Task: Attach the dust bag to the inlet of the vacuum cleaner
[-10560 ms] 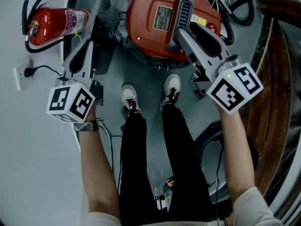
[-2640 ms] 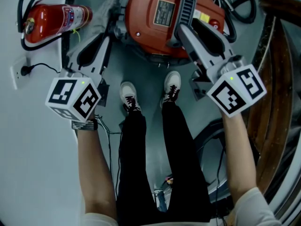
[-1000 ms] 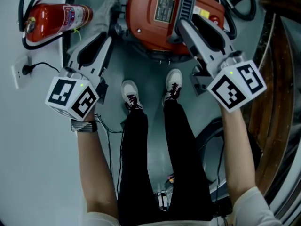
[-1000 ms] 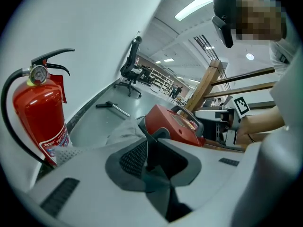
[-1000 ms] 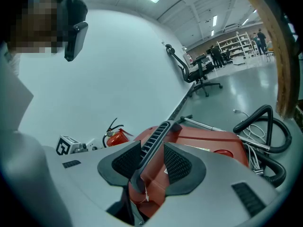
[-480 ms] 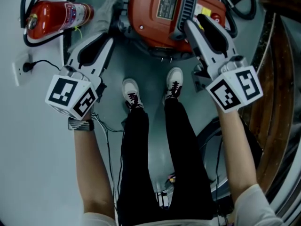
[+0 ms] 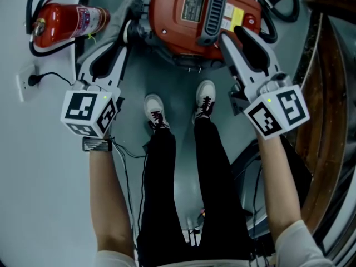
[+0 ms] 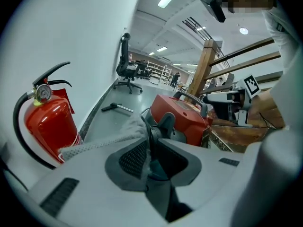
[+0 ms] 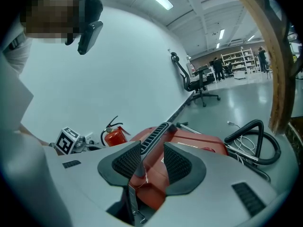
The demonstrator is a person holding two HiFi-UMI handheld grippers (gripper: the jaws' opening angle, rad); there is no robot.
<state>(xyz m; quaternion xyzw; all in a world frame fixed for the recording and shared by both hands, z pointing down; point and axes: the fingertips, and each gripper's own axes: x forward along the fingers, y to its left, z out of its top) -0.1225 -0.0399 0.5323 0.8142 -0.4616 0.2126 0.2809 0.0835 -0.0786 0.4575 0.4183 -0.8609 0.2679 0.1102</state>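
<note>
The right tongs (image 7: 236, 35) have slid rightward off the vacuum handle (image 7: 213, 13).

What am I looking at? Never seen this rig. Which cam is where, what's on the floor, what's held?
There is no robot here. A person stands holding a two-jaw tool in each hand. The head view comes from a camera on the person's head, looking down past their legs. The two gripper views come from cameras riding on each tool, looking along its jaws.

On the floor are a red vacuum cleaner, a fire extinguisher by the wall, and a black hose beside the vacuum.

The left tool is shut on the grey dust bag, close to the vacuum. The right tool has its jaws apart and grips nothing. The vacuum's handle shows beyond the gap.
</note>
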